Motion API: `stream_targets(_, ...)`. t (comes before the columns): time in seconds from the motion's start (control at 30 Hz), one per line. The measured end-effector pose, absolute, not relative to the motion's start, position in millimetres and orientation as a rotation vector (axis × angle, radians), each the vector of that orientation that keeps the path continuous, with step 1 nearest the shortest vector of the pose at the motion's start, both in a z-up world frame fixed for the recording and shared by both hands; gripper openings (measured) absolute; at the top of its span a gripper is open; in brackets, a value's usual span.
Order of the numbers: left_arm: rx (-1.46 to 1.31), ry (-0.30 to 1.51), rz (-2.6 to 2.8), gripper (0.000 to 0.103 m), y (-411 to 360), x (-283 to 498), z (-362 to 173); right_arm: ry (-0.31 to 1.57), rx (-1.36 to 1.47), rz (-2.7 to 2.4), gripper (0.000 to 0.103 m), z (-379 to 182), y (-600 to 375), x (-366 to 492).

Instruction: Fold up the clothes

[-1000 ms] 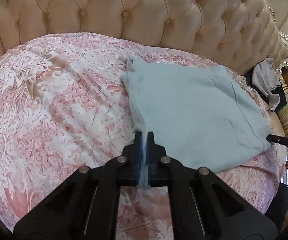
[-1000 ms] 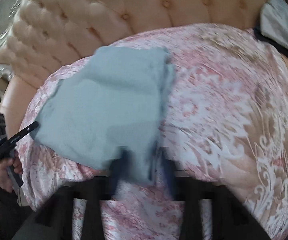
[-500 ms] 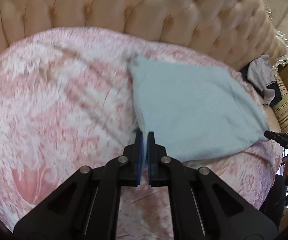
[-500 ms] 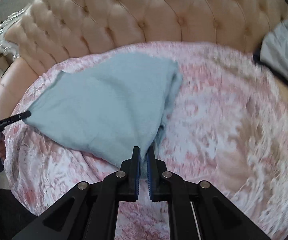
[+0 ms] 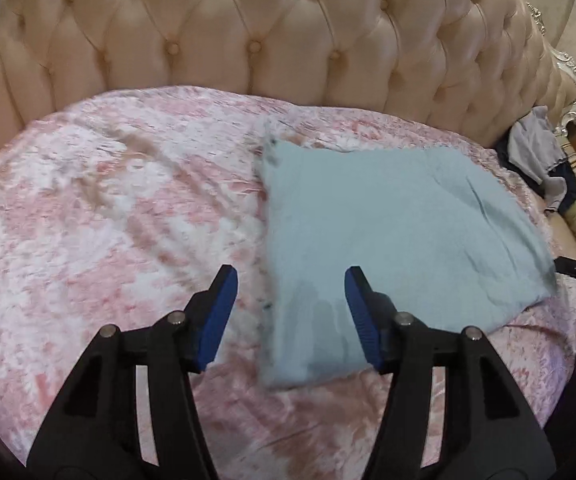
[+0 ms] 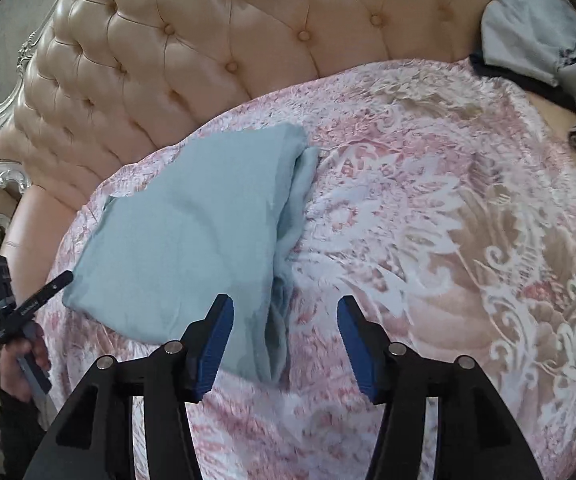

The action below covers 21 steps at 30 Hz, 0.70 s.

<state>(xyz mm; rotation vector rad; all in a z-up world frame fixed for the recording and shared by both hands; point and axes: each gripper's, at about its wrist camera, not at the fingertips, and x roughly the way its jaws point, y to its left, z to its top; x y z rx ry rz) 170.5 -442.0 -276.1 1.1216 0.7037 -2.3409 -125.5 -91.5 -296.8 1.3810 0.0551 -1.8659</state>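
The folded blue cloth now lies flat on the pink bedspread, released. Half a second ago both grippers pinched its near corners; the jaws of both have just been opening. The left gripper stands apart over the cloth's near left corner, the right gripper apart over its near right edge, neither pressing it.
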Motion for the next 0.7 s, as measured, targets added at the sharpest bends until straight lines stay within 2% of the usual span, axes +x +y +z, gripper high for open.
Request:
stream_targets(0.03, 1.143, 0.709, -2.328, 0.012, -444.5, 167.0, -279.1, 0.051, 1.381, -1.853, 0.055, -300.4, -95.1, -128.3)
stream_targets(0.07, 1.153, 0.72, -2.305, 0.006, -447.7, 166.3, -282.8, 0.06, 1.39, -1.846, 0.053, -306.3, -99.5, -132.2)
stream_targets(0.1, 1.16, 0.731, -2.28, 0.007, -450.9, 166.0, -286.7, 0.081, 1.406, -1.863, 0.048, -310.5, -102.4, -134.2)
stream_targets(0.13, 1.154, 0.75, -2.282, 0.007, -452.7, 168.0, -286.5, 0.095, 1.424, -1.874, 0.037, -314.9, -104.7, -136.4)
stream_targets(0.33, 1.051, 0.746, -2.33, 0.011, -455.1, 175.2, -271.0, 0.061, 1.395, -1.916, 0.038, -296.0, -99.8, -141.8)
stream_targets(0.37, 1.007, 0.751, -2.363, 0.015, -457.3, 173.0, -265.6, 0.036, 1.36, -1.936, 0.041, -286.6, -97.9, -145.8)
stream_targets(0.4, 0.991, 0.748, -2.371, 0.031, -460.9, 166.5, -264.6, 0.007, 1.339, -1.943, 0.045, -281.6, -97.9, -150.5)
stream_targets(0.43, 0.98, 0.745, -2.375, 0.044, -464.6, 159.6, -264.2, -0.024, 1.321, -1.942, 0.054, -277.6, -99.0, -156.3)
stream_targets(0.47, 0.968, 0.741, -2.379, 0.061, -468.3, 152.7, -263.8, -0.056, 1.321, -1.92, 0.06, -278.3, -104.3, -165.3)
stream_targets(0.63, 1.045, 0.794, -2.343, 0.062, -485.4, 115.4, -284.1, -0.068, 1.419, -1.821, 0.061, -307.0, -145.9, -195.7)
stream_targets(0.7, 1.066, 0.788, -2.333, 0.059, -486.5, 111.1, -290.4, -0.006, 1.447, -1.82, 0.057, -318.8, -158.7, -198.9)
